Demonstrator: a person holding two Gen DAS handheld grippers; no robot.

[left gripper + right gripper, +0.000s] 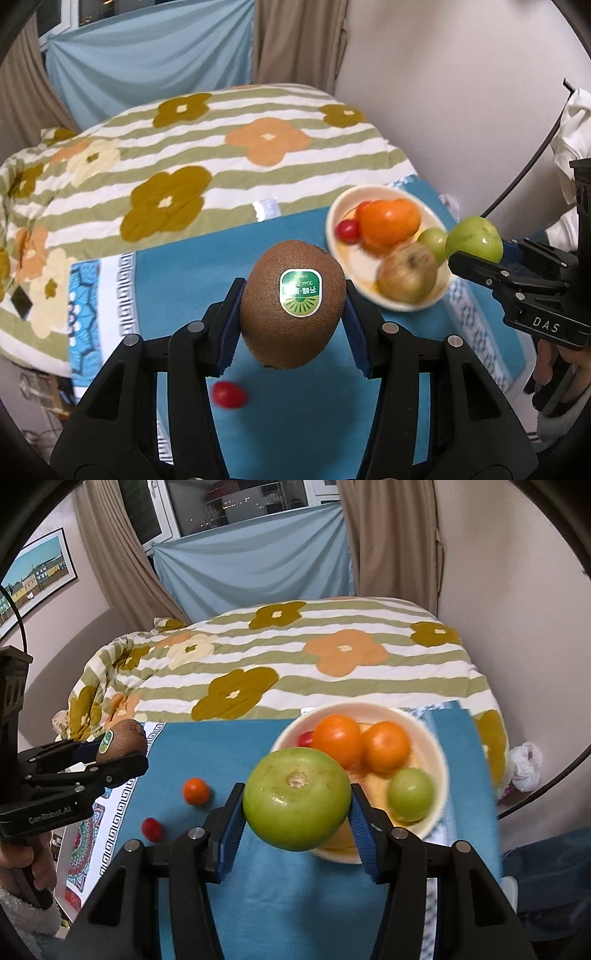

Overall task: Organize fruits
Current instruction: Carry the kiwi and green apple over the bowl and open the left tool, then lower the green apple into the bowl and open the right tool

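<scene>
Clamped in the left gripper (293, 314), the fuzzy brown stickered kiwi (293, 304) hangs left of the cream round bowl (437, 753) while the right gripper (297, 812) pinches a smooth green apple (297, 799) beside its rim, so lower each gently into open bowl space.

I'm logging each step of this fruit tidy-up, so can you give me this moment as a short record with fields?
surface: blue cloth beside a flowered quilt
left gripper: shut on the kiwi, lifted off the cloth
right gripper: shut on the large green fruit, also lifted
bowl: two orange fruits, a small green fruit, a red one, a brownish apple
loose on cloth: small orange fruit, small red fruit
</scene>
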